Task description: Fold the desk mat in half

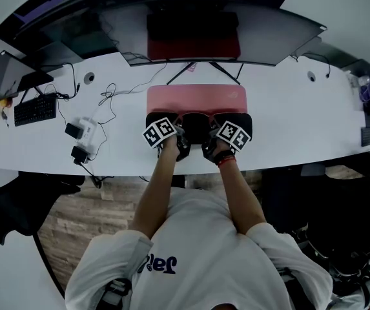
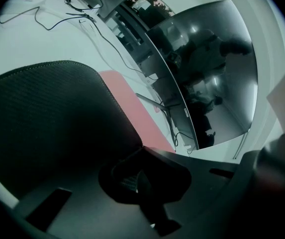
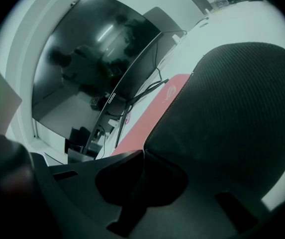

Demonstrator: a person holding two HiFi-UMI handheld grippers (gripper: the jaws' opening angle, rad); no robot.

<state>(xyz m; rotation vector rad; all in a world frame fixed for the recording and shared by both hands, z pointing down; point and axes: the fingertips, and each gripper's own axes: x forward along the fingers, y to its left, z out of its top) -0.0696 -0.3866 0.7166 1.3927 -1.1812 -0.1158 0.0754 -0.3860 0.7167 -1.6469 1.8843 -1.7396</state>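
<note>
A pink desk mat (image 1: pixel 196 99) lies on the white desk (image 1: pixel 288 121) in front of the monitor stand. Its near part is turned up and over, so the black textured underside (image 1: pixel 162 118) faces me. My left gripper (image 1: pixel 182 139) and right gripper (image 1: pixel 209 141) hold that raised edge side by side near its middle. In the left gripper view the jaws (image 2: pixel 141 151) are shut on the mat's edge, and the black flap (image 2: pixel 47 118) spreads to the left over the pink surface (image 2: pixel 132 113). The right gripper's jaws (image 3: pixel 143 153) pinch the same edge, with the flap (image 3: pixel 232 113) spreading to the right.
A wide curved monitor (image 1: pixel 197 24) on a splayed stand fills the back of the desk. At the left lie a black keyboard (image 1: pixel 35 110) and small devices with loose cables (image 1: pixel 81 134). A dark chair (image 1: pixel 17 205) stands at the lower left. More clutter sits at the far right.
</note>
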